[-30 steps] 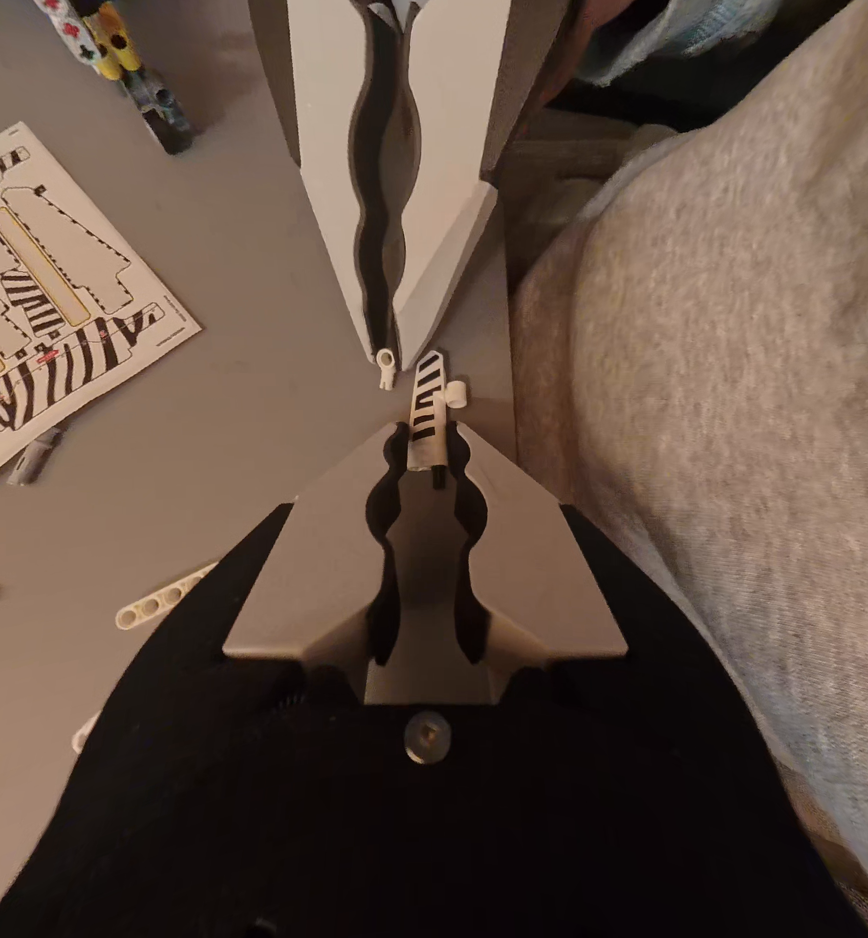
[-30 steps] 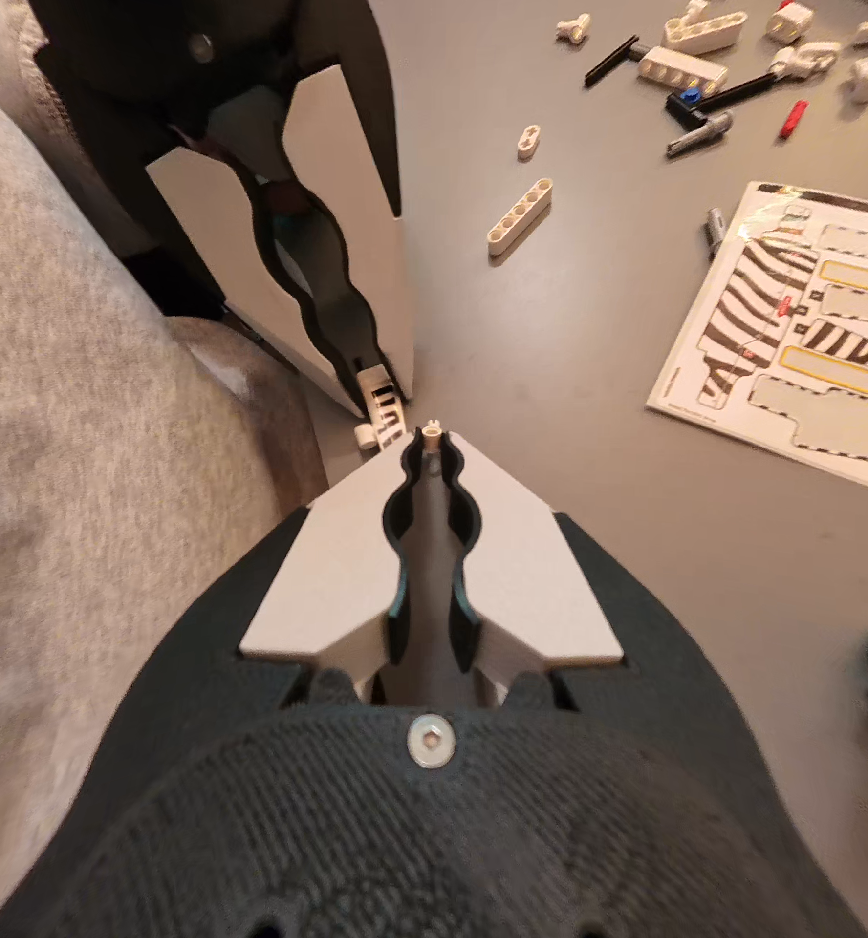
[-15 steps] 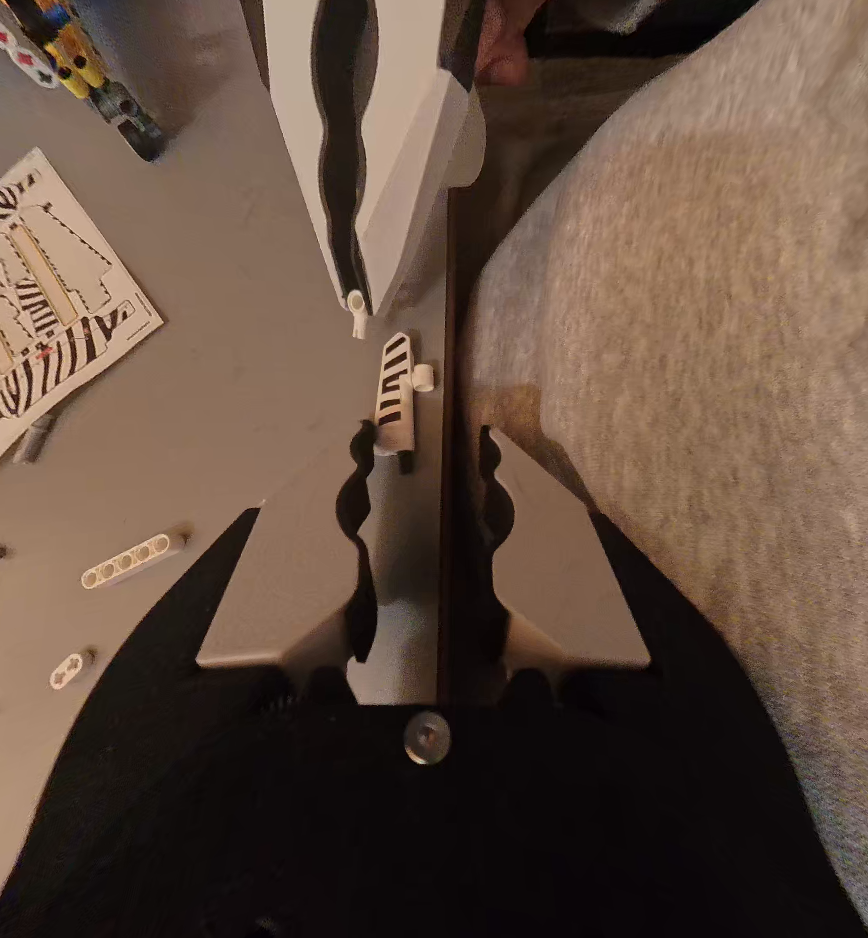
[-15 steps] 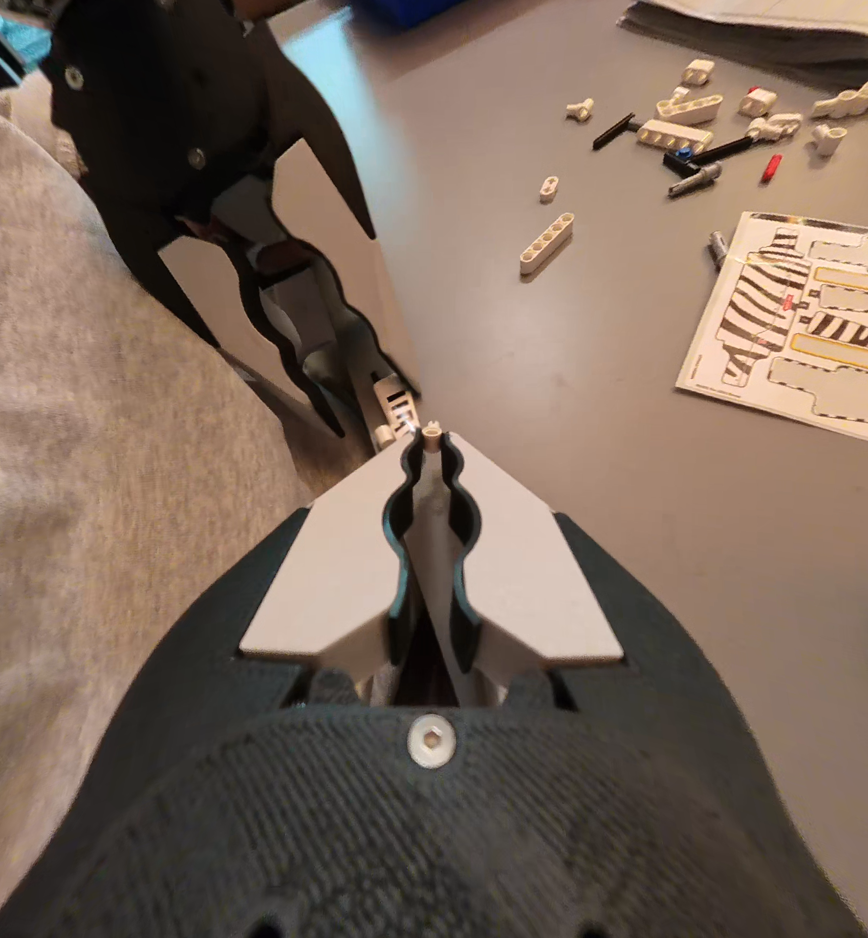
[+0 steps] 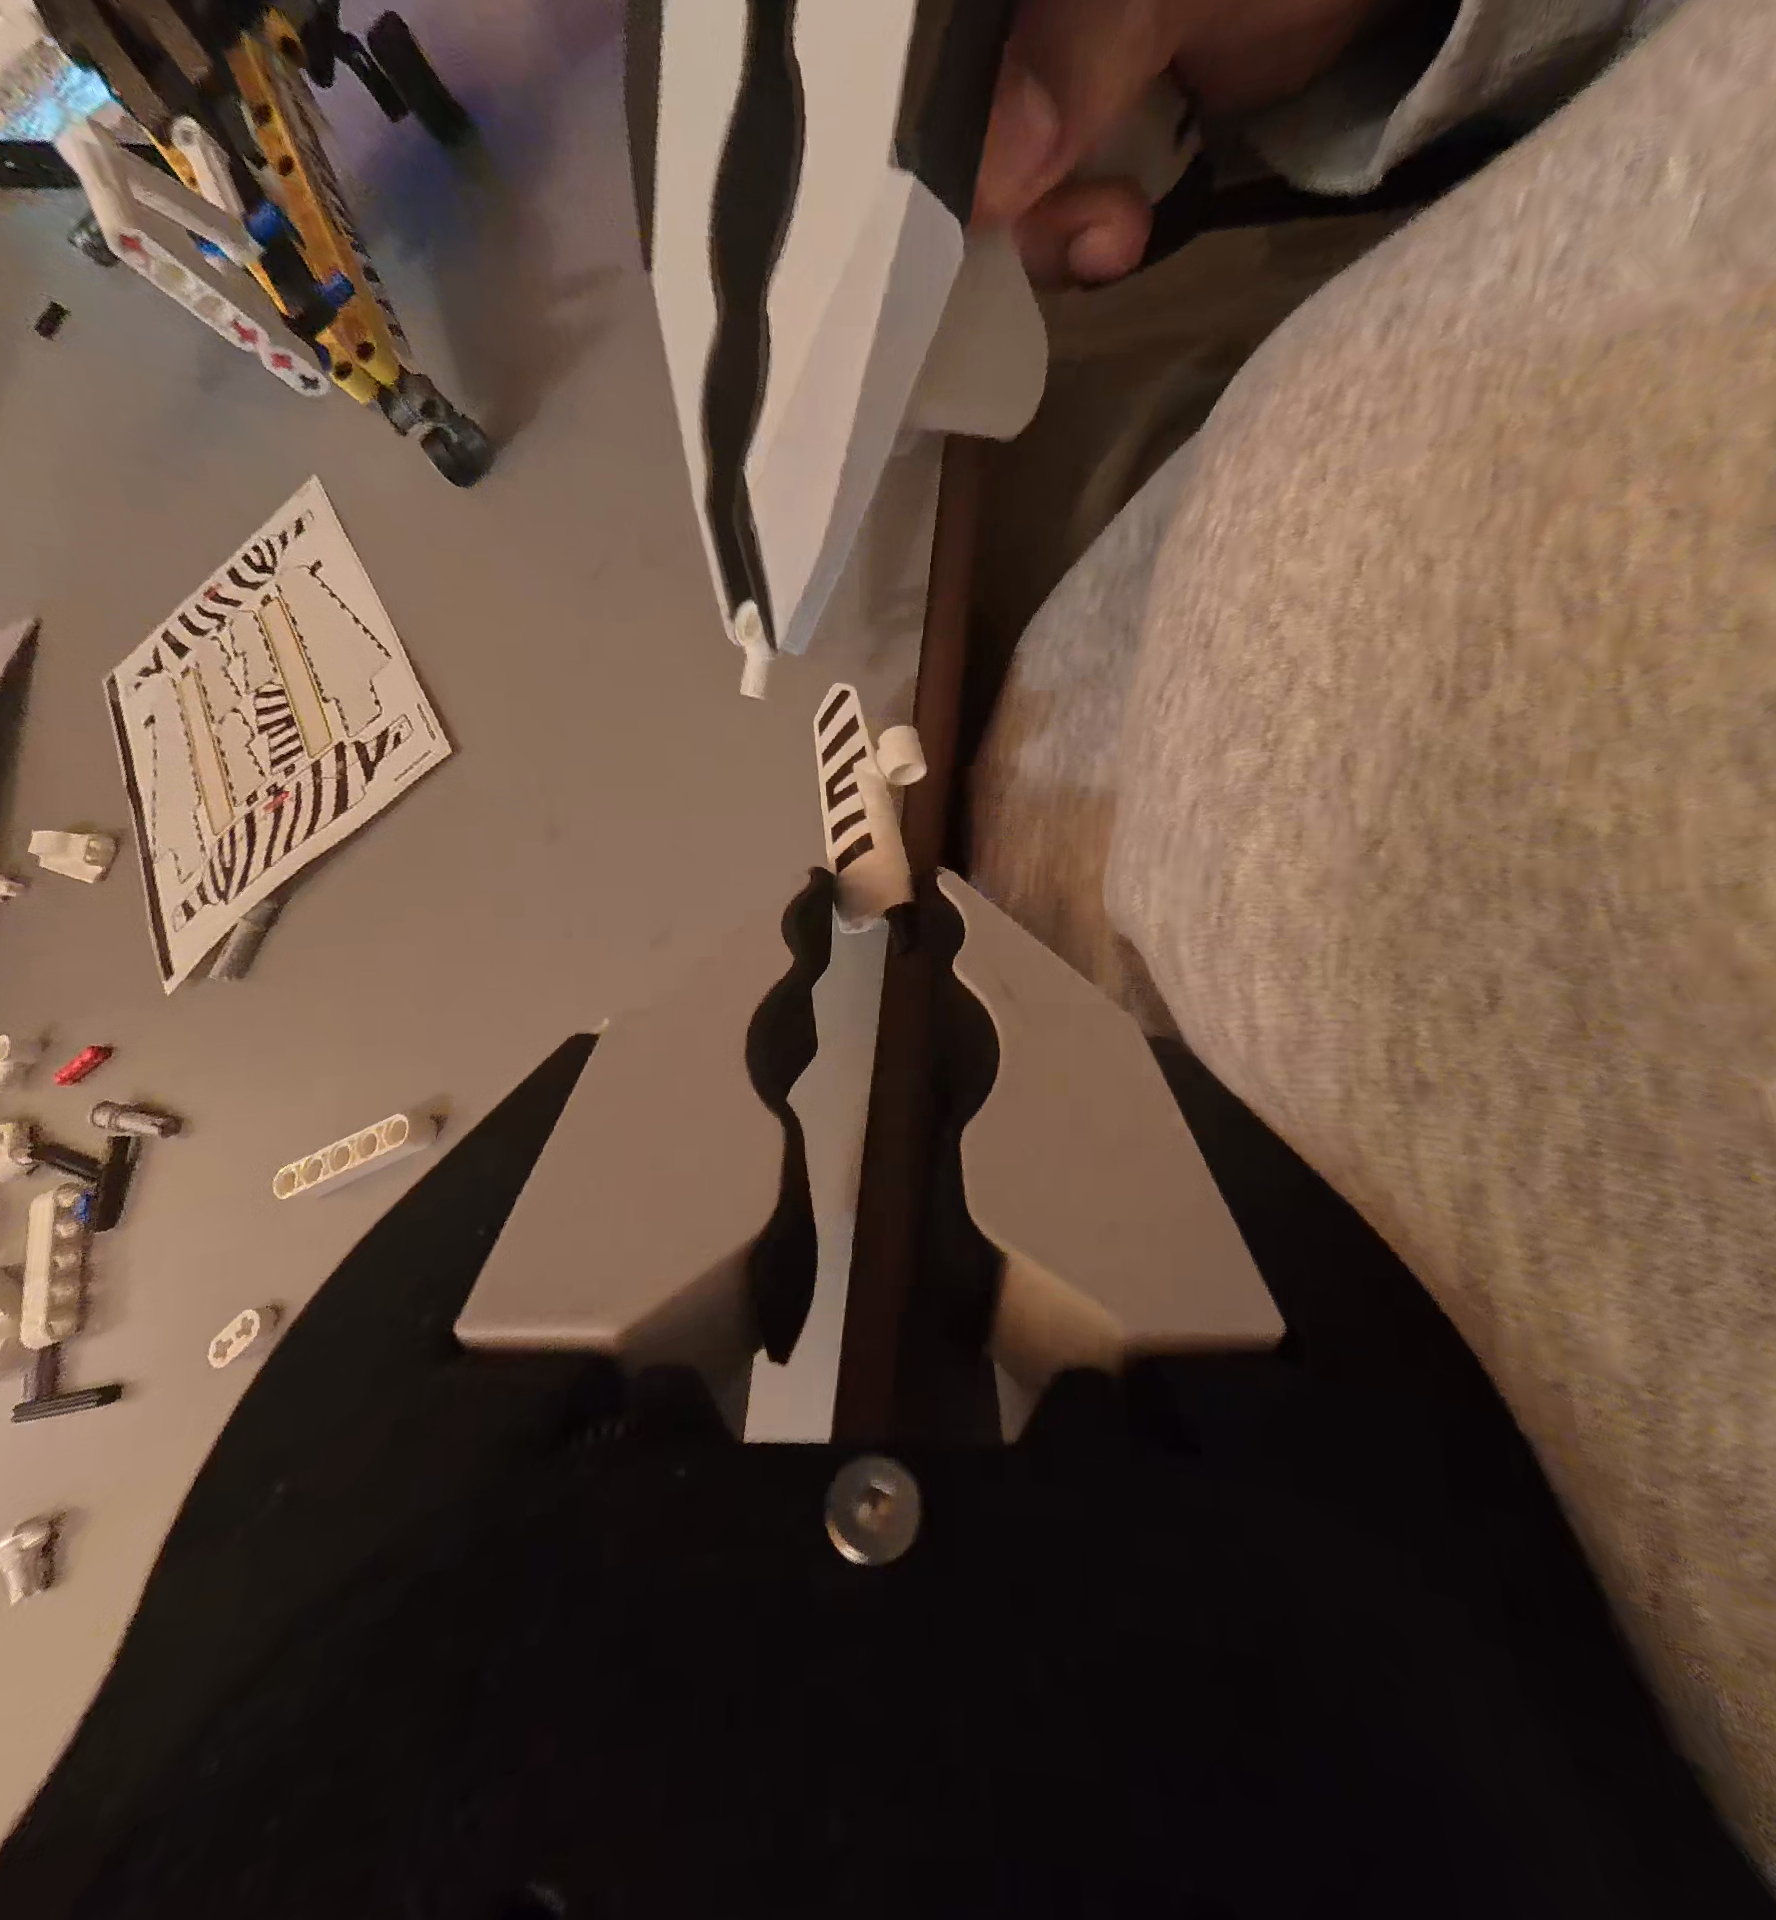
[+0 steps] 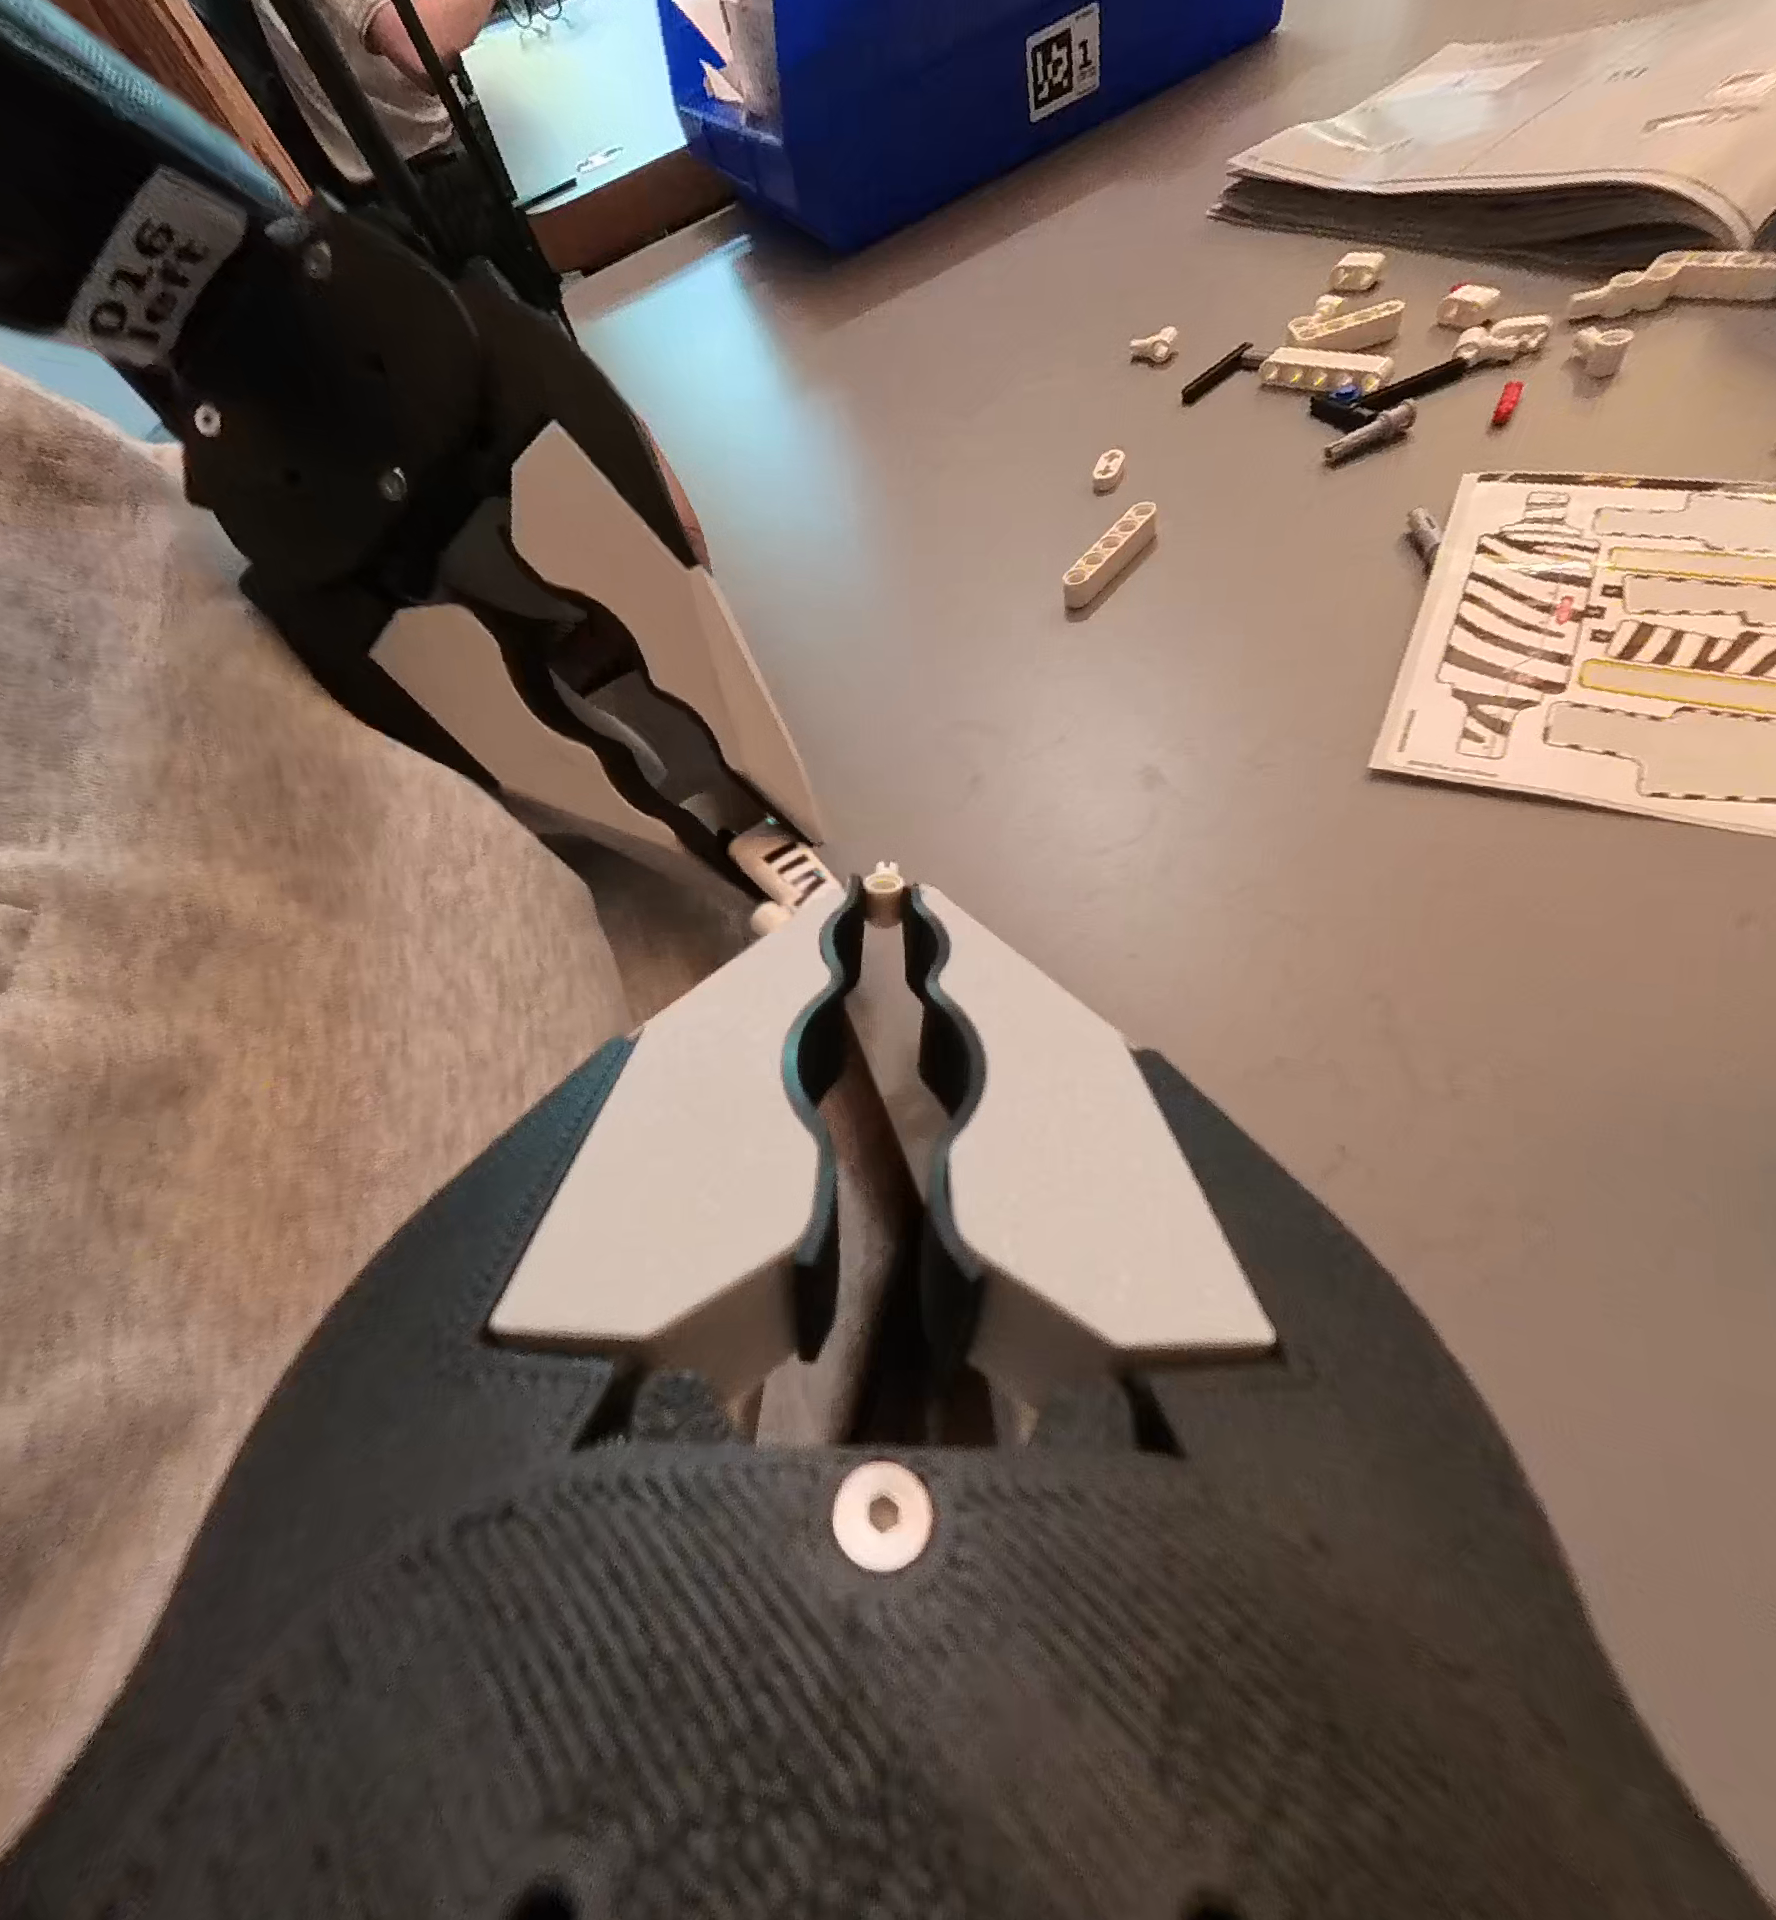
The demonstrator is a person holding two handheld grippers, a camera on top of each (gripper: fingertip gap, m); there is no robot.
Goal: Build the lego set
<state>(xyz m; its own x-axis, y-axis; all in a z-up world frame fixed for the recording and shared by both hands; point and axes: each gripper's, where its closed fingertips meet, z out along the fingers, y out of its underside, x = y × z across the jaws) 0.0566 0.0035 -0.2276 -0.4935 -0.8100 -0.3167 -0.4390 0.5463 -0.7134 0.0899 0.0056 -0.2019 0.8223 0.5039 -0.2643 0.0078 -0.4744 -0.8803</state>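
Two claws meet tip to tip at the near edge of the bench, each with a small lego part.

The grey bench (image 6: pixel 1227 935) carries the sticker sheet (image 6: pixel 1632 665), a partly built model (image 5: pixel 271 239) and loose pieces, all well apart from the work. The left claw (image 5: pixel 868 904) is nearly closed, pinching the base of a zebra-striped beam (image 5: pixel 853 790) whose long axis runs straight out from its tips toward the other claw; a white connector (image 5: pixel 899 753) sits on the beam's side. The right claw (image 6: pixel 882 902) is closed on a small white pin (image 5: pixel 752 649), which sticks out of its tips, pointing at the beam's free end, just beside it and not touching. The join probably depends on lining the pin with a hole in the beam; which hole is too small to tell.
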